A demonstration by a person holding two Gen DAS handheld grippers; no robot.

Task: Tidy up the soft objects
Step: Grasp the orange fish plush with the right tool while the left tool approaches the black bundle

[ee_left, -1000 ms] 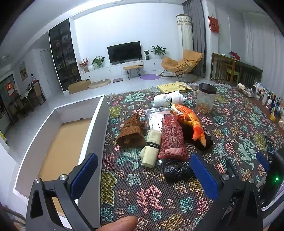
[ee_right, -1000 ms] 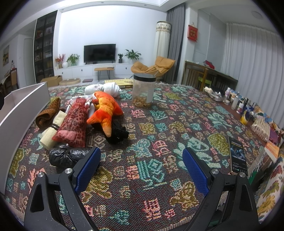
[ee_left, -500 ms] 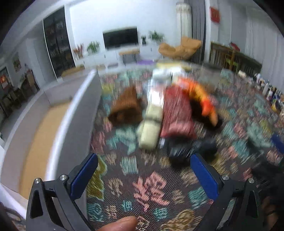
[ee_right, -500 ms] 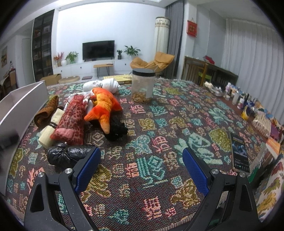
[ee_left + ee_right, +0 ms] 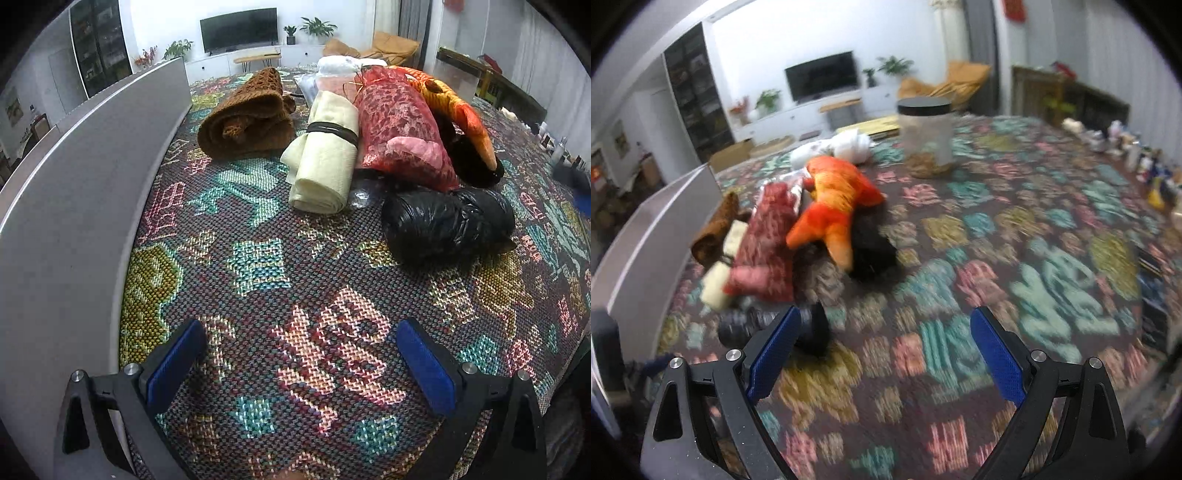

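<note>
A pile of soft things lies on the patterned cloth: a brown knit roll (image 5: 247, 118), a cream cloth roll (image 5: 325, 158) with a black band, a red mesh pouch (image 5: 399, 125), an orange plush fish (image 5: 454, 110) and a black plastic bundle (image 5: 447, 225). My left gripper (image 5: 295, 354) is open and empty, low over the cloth, short of the pile. My right gripper (image 5: 882, 354) is open and empty; its left finger stands in front of the black bundle (image 5: 812, 328). The plush fish (image 5: 838, 203) and red pouch (image 5: 768, 243) lie beyond it.
A grey box wall (image 5: 81, 206) runs along the left of the cloth and also shows in the right wrist view (image 5: 646, 240). A clear jar with a black lid (image 5: 927, 136) stands behind the pile. Bottles (image 5: 1145, 162) line the right edge.
My left gripper has dropped low and moved forward towards the pile. My right gripper has swung left towards the black bundle. Both stay open.
</note>
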